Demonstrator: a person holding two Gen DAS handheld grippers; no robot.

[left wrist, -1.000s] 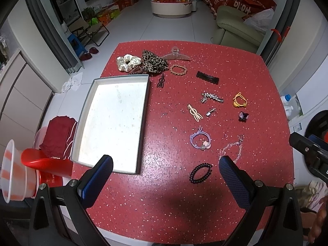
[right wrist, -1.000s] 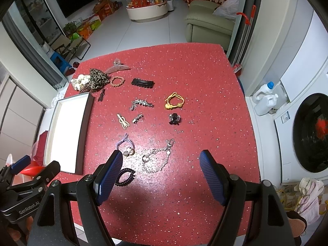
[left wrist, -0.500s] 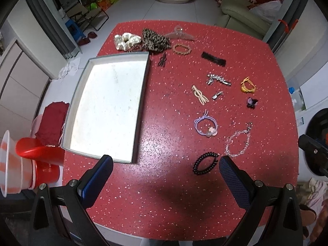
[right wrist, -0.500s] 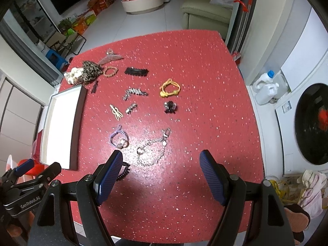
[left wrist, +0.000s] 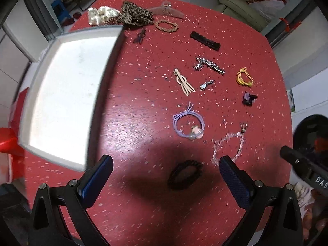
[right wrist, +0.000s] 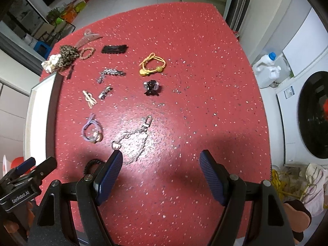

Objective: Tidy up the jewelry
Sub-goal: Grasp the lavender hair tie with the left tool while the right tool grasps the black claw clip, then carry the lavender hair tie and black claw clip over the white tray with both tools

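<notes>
Both grippers have come down toward the red speckled table since a second ago, so the jewelry fills more of each view and shadows now darken the near tabletop. Largest on the table is the white tray, bare inside, filling the left of the left wrist view and lying along the left edge of the right wrist view.

In the left wrist view the left gripper has its jaws spread wide with nothing between the pads; the black hair tie lies on the table, seen between them. The right gripper is likewise wide open and empty, with bare table between its fingers.

Blurred just beyond the left finger of the right gripper lies the silver chain, with a clasp at its upper end. Left of it is the purple hair tie with a pale charm. At upper left of the left wrist view sit a leopard scrunchie touching a cream scrunchie, with a clear claw clip beside them. Further pieces lie well apart: a black barrette, a braided tan band, a yellow hair tie, a silver star clip, a beige hair clip and a small dark claw clip.

At the right of the right wrist view stand a washing machine and a white jug.
</notes>
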